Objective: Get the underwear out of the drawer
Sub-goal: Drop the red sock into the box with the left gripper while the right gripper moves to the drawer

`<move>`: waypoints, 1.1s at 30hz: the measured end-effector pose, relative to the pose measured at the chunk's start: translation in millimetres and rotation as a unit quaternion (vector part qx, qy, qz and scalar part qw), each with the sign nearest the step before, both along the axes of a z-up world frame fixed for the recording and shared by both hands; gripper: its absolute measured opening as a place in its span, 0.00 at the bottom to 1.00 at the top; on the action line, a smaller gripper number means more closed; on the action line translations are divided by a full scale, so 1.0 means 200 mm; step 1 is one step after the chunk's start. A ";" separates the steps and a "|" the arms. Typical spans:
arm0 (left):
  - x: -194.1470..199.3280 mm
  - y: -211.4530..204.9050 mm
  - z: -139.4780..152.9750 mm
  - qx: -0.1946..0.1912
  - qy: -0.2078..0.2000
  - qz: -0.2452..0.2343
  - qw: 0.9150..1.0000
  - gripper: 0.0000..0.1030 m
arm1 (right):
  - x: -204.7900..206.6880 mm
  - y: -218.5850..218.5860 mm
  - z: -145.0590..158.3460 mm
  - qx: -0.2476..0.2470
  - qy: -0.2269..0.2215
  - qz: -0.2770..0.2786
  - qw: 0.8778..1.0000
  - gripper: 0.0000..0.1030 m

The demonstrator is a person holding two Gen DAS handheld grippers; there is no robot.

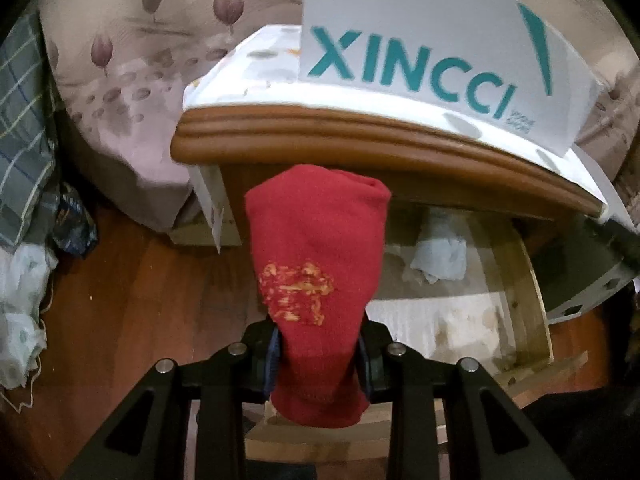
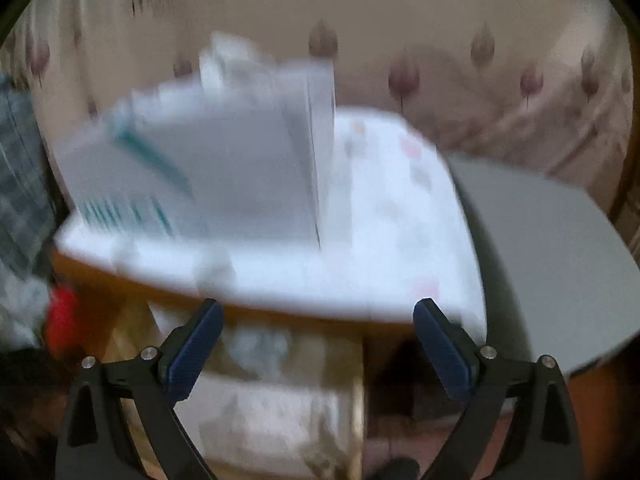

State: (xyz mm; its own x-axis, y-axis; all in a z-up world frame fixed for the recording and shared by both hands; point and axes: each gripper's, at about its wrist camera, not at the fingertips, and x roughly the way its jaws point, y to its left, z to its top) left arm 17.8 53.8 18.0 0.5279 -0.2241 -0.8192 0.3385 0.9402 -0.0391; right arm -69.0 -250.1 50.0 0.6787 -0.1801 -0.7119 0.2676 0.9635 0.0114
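Left gripper [image 1: 320,354] clamped on red underwear [image 1: 316,252], cloth standing up between the pads, out in front of the nightstand's [image 1: 320,128] brown front edge, above the open drawer [image 1: 532,280]. Pale crumpled cloth [image 1: 438,260] lies in the drawer near its back. Right gripper [image 2: 318,344], jaws wide apart, nothing between them, over the drawer; view blurred. White box [image 1: 420,52] sits at the top's front edge.

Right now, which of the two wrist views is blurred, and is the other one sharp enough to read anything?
Right wrist view: heavily motion-smeared, the white box lettering unreadable, only the open right gripper crisp. Left wrist view: mostly sharp, teal XINCCI on the white box reads clearly, the red garment in the left gripper well defined; fisheye bends the nightstand edge.
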 end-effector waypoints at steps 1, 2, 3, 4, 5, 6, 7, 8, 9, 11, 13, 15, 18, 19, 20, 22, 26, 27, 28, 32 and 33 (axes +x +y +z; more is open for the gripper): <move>-0.01 -0.01 0.01 0.002 -0.006 -0.003 1.000 0.30 | -0.02 0.00 -0.05 -0.007 0.008 0.003 1.000 0.91; -0.02 -0.02 0.02 0.005 -0.012 -0.004 1.000 0.30 | -0.03 -0.01 -0.09 -0.018 0.013 0.006 1.000 0.91; -0.03 -0.03 0.02 0.009 -0.015 -0.006 1.000 0.30 | -0.05 -0.01 -0.12 -0.031 0.019 0.006 0.999 0.91; -0.03 -0.04 0.03 0.011 -0.017 -0.009 1.000 0.30 | -0.06 -0.02 -0.14 -0.038 0.023 0.004 0.999 0.91; -0.04 -0.05 0.03 0.012 -0.019 -0.010 1.000 0.30 | -0.06 -0.04 -0.15 -0.040 0.026 0.003 0.999 0.91; -0.05 -0.05 0.04 0.014 -0.020 -0.010 1.000 0.30 | -0.06 -0.05 -0.16 -0.041 0.027 0.000 0.999 0.91; -0.05 -0.06 0.04 0.015 -0.021 -0.012 1.000 0.30 | -0.06 -0.06 -0.16 -0.042 0.027 -0.005 0.999 0.91; -0.06 -0.06 0.05 0.015 -0.022 -0.013 1.000 0.30 | -0.07 -0.08 -0.16 -0.047 0.028 -0.016 0.998 0.91; -0.07 -0.07 0.06 0.014 -0.025 -0.012 1.000 0.30 | -0.07 -0.08 -0.17 -0.053 0.032 -0.022 0.998 0.92; -0.08 -0.08 0.07 0.017 -0.027 -0.011 0.999 0.30 | -0.07 -0.10 -0.19 -0.063 0.048 -0.037 0.996 0.92; -0.10 -0.09 0.08 0.023 -0.027 -0.013 0.999 0.30 | -0.06 -0.11 -0.22 -0.054 0.059 -0.041 0.996 0.92; -0.12 -0.10 0.10 0.026 -0.028 -0.018 0.999 0.30 | -0.06 -0.12 -0.23 -0.047 0.069 -0.040 0.996 0.92; -0.13 -0.11 0.13 0.038 -0.030 -0.015 0.999 0.30 | -0.05 -0.11 -0.25 -0.041 0.075 -0.035 0.996 0.92; -0.14 -0.11 0.15 0.037 -0.032 -0.013 0.999 0.30 | -0.05 -0.11 -0.26 -0.041 0.077 -0.034 0.996 0.92; -0.14 -0.11 0.18 0.034 -0.033 -0.012 0.999 0.30 | -0.05 -0.11 -0.26 -0.039 0.079 -0.031 0.996 0.92; -0.16 -0.11 0.23 0.035 -0.042 -0.014 0.998 0.30 | -0.05 -0.11 -0.26 -0.035 0.078 -0.027 0.996 0.92; -0.18 -0.14 0.32 0.070 -0.085 -0.008 0.994 0.30 | -0.04 -0.12 -0.27 -0.020 0.085 -0.027 0.996 0.92; -0.18 -0.14 0.34 0.073 -0.087 -0.006 0.994 0.30 | -0.04 -0.13 -0.28 -0.013 0.088 -0.028 0.996 0.92; -0.18 -0.14 0.37 0.065 -0.085 -0.006 0.994 0.30 | -0.03 -0.13 -0.28 -0.008 0.089 -0.029 0.996 0.92; -0.19 -0.14 0.49 0.054 -0.098 -0.006 0.994 0.30 | -0.03 -0.17 -0.30 0.021 0.096 -0.035 0.995 0.92; -0.20 -0.15 0.54 0.057 -0.109 -0.008 0.992 0.30 | -0.03 -0.17 -0.31 0.023 0.097 -0.037 0.994 0.92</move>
State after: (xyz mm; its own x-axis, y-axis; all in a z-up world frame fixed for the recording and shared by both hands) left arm -22.9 23.5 125.3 0.6924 -0.1471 -0.7064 0.3425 0.9287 0.1424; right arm -75.3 -285.0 -11.0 0.5131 -0.1884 -0.8374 0.3393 0.9407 -0.0038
